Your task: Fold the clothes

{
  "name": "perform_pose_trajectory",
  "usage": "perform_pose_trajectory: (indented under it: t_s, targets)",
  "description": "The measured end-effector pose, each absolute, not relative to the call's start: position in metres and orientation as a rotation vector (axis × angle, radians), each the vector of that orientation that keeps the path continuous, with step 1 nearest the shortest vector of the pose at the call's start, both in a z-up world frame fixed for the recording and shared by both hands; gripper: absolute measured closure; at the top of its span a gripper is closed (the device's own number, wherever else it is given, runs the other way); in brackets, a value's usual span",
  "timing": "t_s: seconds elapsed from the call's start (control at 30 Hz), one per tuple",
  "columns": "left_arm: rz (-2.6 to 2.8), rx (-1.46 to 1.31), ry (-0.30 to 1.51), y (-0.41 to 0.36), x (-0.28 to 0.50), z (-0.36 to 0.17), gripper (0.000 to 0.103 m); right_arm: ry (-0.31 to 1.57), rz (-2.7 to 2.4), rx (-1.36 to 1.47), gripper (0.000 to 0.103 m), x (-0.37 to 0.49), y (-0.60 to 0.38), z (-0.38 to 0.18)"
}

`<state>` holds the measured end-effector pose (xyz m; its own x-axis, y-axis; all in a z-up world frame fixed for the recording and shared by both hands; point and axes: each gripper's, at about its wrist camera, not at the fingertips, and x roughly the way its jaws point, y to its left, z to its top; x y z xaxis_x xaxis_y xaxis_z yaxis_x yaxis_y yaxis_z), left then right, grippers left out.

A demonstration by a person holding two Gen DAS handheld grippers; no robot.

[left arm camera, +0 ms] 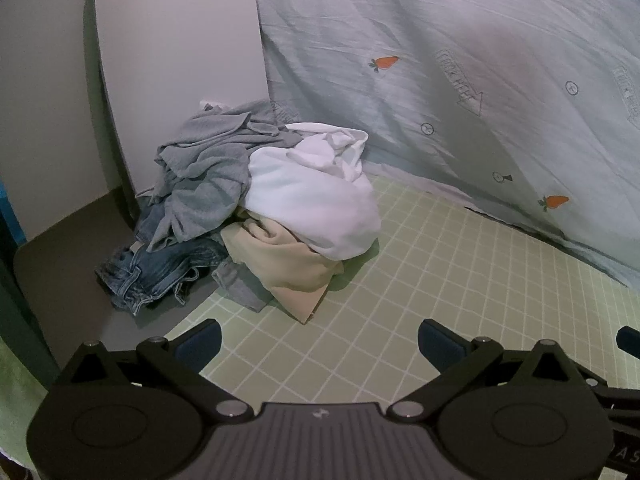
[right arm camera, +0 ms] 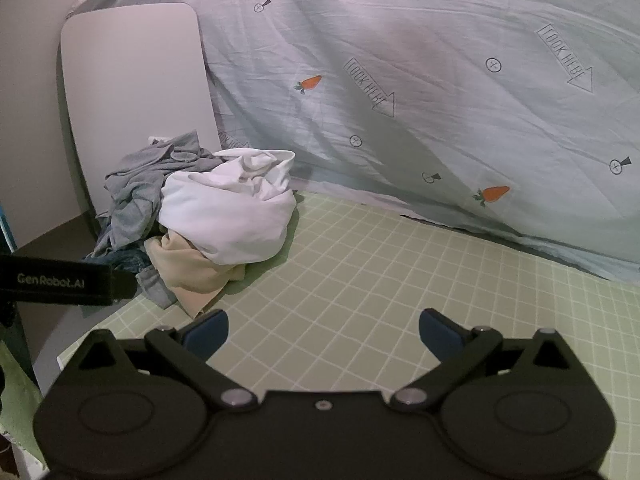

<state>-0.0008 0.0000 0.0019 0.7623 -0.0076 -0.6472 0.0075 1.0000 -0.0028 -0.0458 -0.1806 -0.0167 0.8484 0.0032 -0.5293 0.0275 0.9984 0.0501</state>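
left wrist view: green grid mat [left arm camera: 400, 300], carrot-print sheet [left arm camera: 440, 60] behind; both grippers gape empty.

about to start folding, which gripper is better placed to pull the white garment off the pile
Left, narrowly. The left gripper is open and the white garment sits almost straight ahead of it; from the right gripper, also open, it lies off to the left.

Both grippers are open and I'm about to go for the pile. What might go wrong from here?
1. The white garment lies draped over the beige one and against the grey top; pulling it may drag those along.
2. The jeans lie on the bare grey surface off the green grid mat, so a tug could shift them further away.
3. The left gripper and right gripper hover close together and may collide.
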Motion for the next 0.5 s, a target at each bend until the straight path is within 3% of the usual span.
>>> perform_pose_trajectory:
  t_s: [0.5]
  targets:
    - [-0.001, 0.013, 0.702, -0.0051, -0.0046, 0.002, 0.0, 0.556, -0.022, 0.061, 0.0, -0.047, -0.1817, -0.0157]
